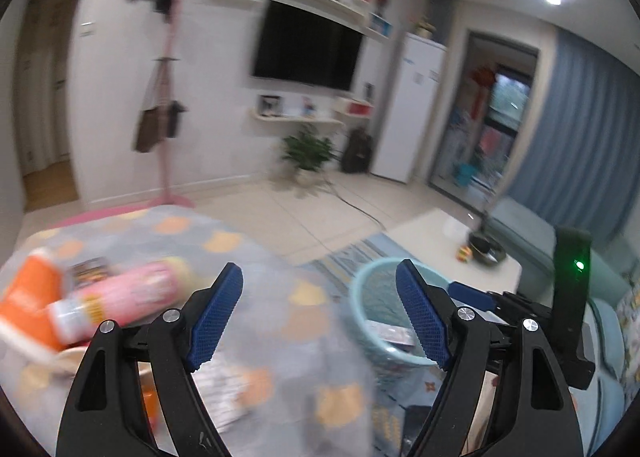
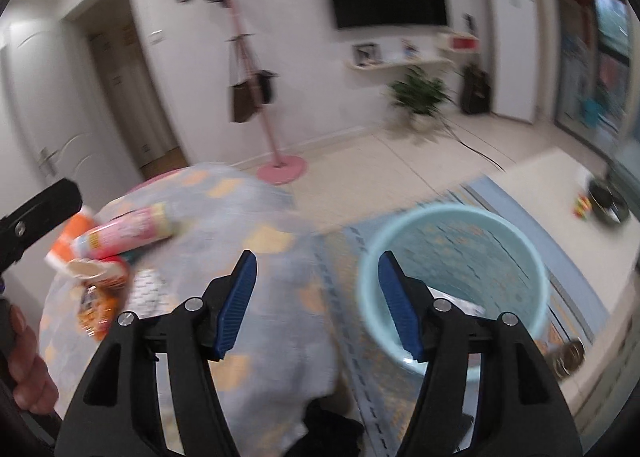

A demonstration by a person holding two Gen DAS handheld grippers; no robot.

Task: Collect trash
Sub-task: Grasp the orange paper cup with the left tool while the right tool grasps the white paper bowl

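My left gripper (image 1: 318,266) is open with nothing between its blue pads, above a round table under a grey cloth with orange spots (image 1: 280,321). At the table's left lie a pink bottle (image 1: 120,293), an orange carton (image 1: 28,293) and a silver packet (image 1: 224,381). A light blue bin (image 1: 358,297) stands on the floor to the right, with a silver wrapper (image 1: 390,333) inside. My right gripper (image 2: 317,257) is also open and empty, between the table (image 2: 260,337) and the bin (image 2: 452,217). The right wrist view shows the pink bottle (image 2: 128,233), a snack wrapper (image 2: 96,305) and a blister pack (image 2: 146,289).
A patterned rug (image 2: 360,297) lies under the bin. A white coffee table (image 1: 440,233) with a black bowl (image 1: 486,247) stands at the right, next to a teal sofa (image 1: 520,221). A pink coat stand (image 2: 276,161) and a potted plant (image 2: 418,97) stand by the far wall. A hand (image 2: 24,361) shows at the left edge.
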